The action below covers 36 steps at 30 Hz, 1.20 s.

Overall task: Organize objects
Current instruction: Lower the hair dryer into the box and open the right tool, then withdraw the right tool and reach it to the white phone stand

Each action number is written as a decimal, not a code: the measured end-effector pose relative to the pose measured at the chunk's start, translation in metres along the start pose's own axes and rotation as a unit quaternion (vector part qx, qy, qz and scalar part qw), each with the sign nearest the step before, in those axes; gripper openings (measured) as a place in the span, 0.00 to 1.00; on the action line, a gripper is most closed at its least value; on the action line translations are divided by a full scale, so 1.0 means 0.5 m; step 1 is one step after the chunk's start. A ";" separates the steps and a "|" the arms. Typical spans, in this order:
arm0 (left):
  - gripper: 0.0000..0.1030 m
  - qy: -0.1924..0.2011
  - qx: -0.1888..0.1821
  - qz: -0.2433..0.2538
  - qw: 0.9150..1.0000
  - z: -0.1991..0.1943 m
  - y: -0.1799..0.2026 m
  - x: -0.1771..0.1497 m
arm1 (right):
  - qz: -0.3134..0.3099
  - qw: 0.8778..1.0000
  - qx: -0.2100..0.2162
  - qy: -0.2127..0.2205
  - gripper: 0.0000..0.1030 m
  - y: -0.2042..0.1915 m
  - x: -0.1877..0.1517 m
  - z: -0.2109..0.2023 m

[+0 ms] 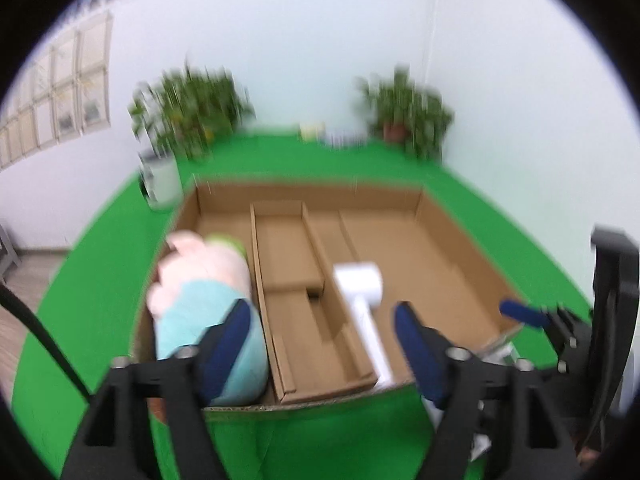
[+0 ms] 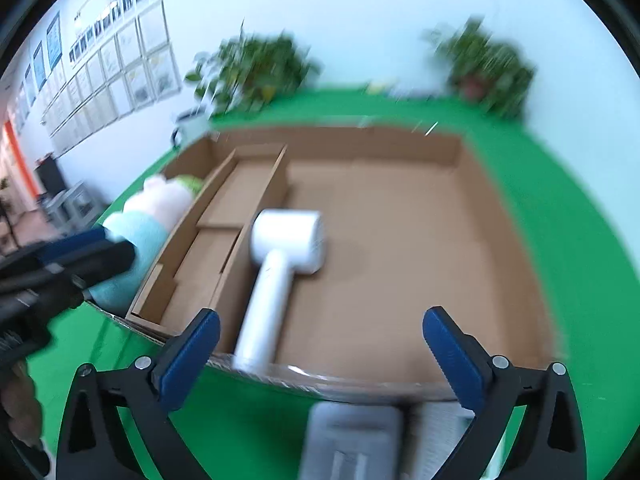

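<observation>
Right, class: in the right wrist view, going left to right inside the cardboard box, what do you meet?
Plush toy → narrow cardboard divider tray → white hammer-shaped device → bare box floor.

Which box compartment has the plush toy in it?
The narrow far-left compartment of the cardboard box holds the plush toy. The white hammer-shaped device lies in the wide right section; the middle insert is empty.

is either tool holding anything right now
No. The left tool and right tool are both open and empty; the white hammer-shaped device lies loose in the cardboard box.
</observation>
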<state>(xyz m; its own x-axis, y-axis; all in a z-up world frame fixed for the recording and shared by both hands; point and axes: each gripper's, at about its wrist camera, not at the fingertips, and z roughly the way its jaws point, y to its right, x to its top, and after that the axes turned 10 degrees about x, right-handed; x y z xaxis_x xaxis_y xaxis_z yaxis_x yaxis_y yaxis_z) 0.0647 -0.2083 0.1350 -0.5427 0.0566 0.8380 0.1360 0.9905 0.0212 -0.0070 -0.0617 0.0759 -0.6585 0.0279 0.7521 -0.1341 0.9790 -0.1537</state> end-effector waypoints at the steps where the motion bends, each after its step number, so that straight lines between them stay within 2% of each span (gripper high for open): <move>1: 0.78 0.020 0.001 -0.003 1.000 -0.020 0.005 -0.001 | -0.002 1.000 -0.004 0.013 0.99 -0.003 -0.006 -0.023; 4: 0.78 0.049 0.001 0.008 0.999 -0.070 0.031 -0.005 | -0.003 0.999 -0.008 0.034 0.99 -0.008 -0.020 -0.080; 9: 0.78 0.059 0.010 0.024 0.998 -0.109 0.074 -0.016 | -0.011 0.998 -0.021 0.053 0.99 -0.017 -0.045 -0.146; 15: 0.78 0.072 0.025 0.007 0.997 -0.133 0.078 -0.045 | -0.023 0.997 -0.033 0.073 0.99 -0.019 -0.083 -0.207; 22: 0.78 0.069 0.058 -0.002 0.996 -0.150 0.077 -0.084 | -0.016 0.997 -0.021 0.078 0.99 -0.012 -0.116 -0.229; 33: 0.78 0.073 0.059 0.005 0.996 -0.177 0.066 -0.103 | -0.028 0.995 -0.027 0.087 0.99 -0.021 -0.144 -0.249; 36: 0.78 0.068 0.053 0.003 0.996 -0.175 0.065 -0.109 | -0.043 0.994 -0.044 0.089 0.99 -0.024 -0.148 -0.251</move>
<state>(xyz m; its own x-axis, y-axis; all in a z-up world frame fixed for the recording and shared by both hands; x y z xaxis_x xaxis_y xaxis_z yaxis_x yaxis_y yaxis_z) 0.1711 -0.1899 0.1376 -0.4237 0.0517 0.9043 0.0473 0.9983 -0.0349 0.1363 -0.0500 0.1028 -0.5043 -0.0285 0.8630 -0.1134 0.9930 -0.0335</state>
